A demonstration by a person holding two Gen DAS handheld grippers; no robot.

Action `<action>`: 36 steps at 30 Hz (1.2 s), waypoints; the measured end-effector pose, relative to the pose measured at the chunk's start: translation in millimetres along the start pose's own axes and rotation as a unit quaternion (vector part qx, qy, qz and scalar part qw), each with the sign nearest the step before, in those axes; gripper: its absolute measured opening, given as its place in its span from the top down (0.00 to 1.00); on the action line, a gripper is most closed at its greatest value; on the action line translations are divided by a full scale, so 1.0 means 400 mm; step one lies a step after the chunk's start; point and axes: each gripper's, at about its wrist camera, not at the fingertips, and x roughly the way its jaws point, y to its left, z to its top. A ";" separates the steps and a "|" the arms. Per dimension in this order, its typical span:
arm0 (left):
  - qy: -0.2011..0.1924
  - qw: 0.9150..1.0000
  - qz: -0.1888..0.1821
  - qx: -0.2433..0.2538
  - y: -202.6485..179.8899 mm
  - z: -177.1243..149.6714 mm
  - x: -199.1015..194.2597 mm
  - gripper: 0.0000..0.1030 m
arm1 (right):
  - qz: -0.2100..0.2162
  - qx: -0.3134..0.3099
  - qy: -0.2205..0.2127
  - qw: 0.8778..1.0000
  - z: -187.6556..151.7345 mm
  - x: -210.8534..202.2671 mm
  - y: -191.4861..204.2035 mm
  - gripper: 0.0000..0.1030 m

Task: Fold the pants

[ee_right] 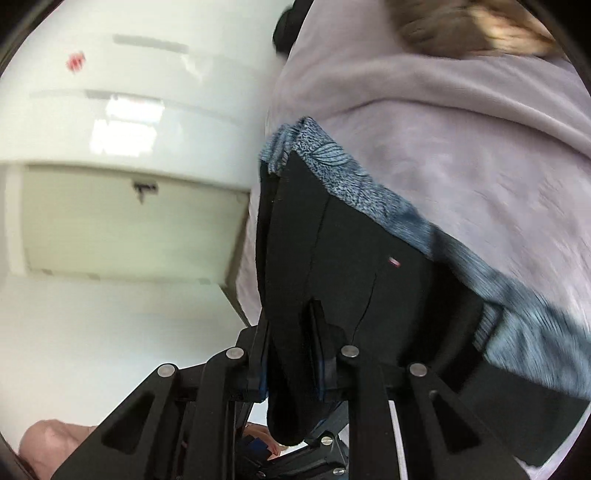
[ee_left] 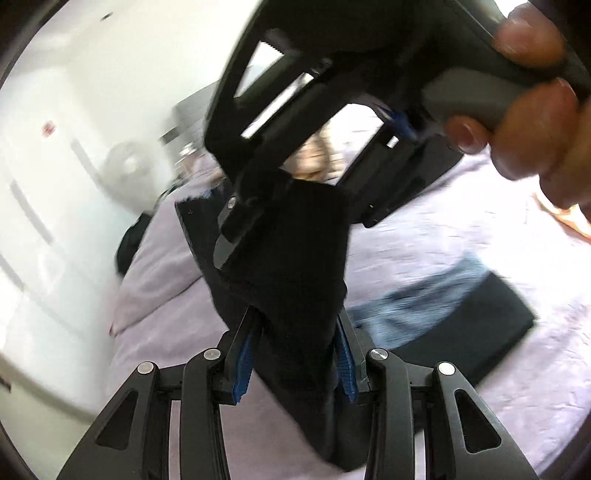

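Note:
The pants are black with a blue-grey patterned band (ee_right: 354, 192). In the left wrist view my left gripper (ee_left: 293, 332) is shut on a bunch of the black pants cloth (ee_left: 291, 258), lifted above the bed. My right gripper (ee_left: 258, 206) hangs just ahead of it, held by a hand, also pinching this cloth. In the right wrist view my right gripper (ee_right: 290, 332) is shut on a black fold of the pants (ee_right: 354, 258), which drape down onto the bed. Both views are motion-blurred.
A lilac bedsheet (ee_left: 461, 236) covers the bed. A folded dark and blue garment stack (ee_left: 454, 317) lies on it at the right. White cupboards and wall (ee_left: 55, 184) stand left of the bed. A brown item (ee_right: 472, 29) lies at the far bed edge.

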 end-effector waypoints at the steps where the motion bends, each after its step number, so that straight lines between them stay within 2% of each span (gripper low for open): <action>1: -0.003 1.000 -0.010 0.015 -0.044 0.010 -0.004 0.62 | 0.008 0.010 -0.017 1.000 -0.031 -0.042 -0.033 0.80; 5: 0.004 0.996 -0.051 0.074 -0.215 0.026 0.005 0.62 | 0.037 0.055 -0.079 0.995 -0.160 -0.186 -0.199 0.80; 9: 0.019 0.989 -0.072 0.130 -0.363 -0.014 0.046 0.62 | 0.036 0.096 -0.111 0.988 -0.271 -0.260 -0.376 0.80; 12: 0.049 0.983 -0.083 0.154 -0.445 -0.042 0.105 0.62 | 0.037 0.138 -0.123 0.982 -0.321 -0.277 -0.517 0.81; 15: 0.090 0.979 -0.091 0.162 -0.476 -0.070 0.159 0.62 | 0.028 0.168 -0.126 0.977 -0.352 -0.247 -0.632 0.81; 17: 0.102 0.977 -0.092 0.164 -0.478 -0.065 0.170 0.55 | 0.006 0.181 -0.122 0.976 -0.362 -0.232 -0.692 0.81; 19: 0.112 0.977 -0.107 0.147 -0.436 -0.070 0.172 0.42 | 0.002 0.190 -0.120 0.974 -0.370 -0.215 -0.719 0.76; 20: 0.113 0.978 -0.109 0.135 -0.406 -0.073 0.162 0.39 | -0.002 0.193 -0.125 0.973 -0.376 -0.219 -0.718 0.75; 22: 0.117 0.981 -0.110 0.112 -0.359 -0.087 0.161 0.23 | -0.016 0.196 -0.130 0.972 -0.385 -0.230 -0.712 0.75; 24: 0.126 0.985 -0.096 0.066 -0.272 -0.078 0.160 0.22 | -0.047 0.192 -0.129 0.972 -0.397 -0.247 -0.687 0.75; 27: 0.158 0.985 -0.069 -0.002 -0.169 -0.067 0.186 0.22 | -0.104 0.193 -0.125 0.968 -0.411 -0.270 -0.660 0.75; 31: 0.196 0.975 -0.024 -0.101 0.004 -0.048 0.280 0.22 | -0.183 0.180 -0.140 0.956 -0.419 -0.309 -0.606 0.75; 33: 0.202 0.967 -0.010 -0.153 0.083 -0.034 0.331 0.22 | -0.201 0.161 -0.155 0.954 -0.401 -0.328 -0.576 0.75; 36: 0.230 0.953 -0.011 -0.197 0.131 -0.030 0.411 0.22 | -0.210 0.120 -0.163 0.957 -0.348 -0.323 -0.524 0.75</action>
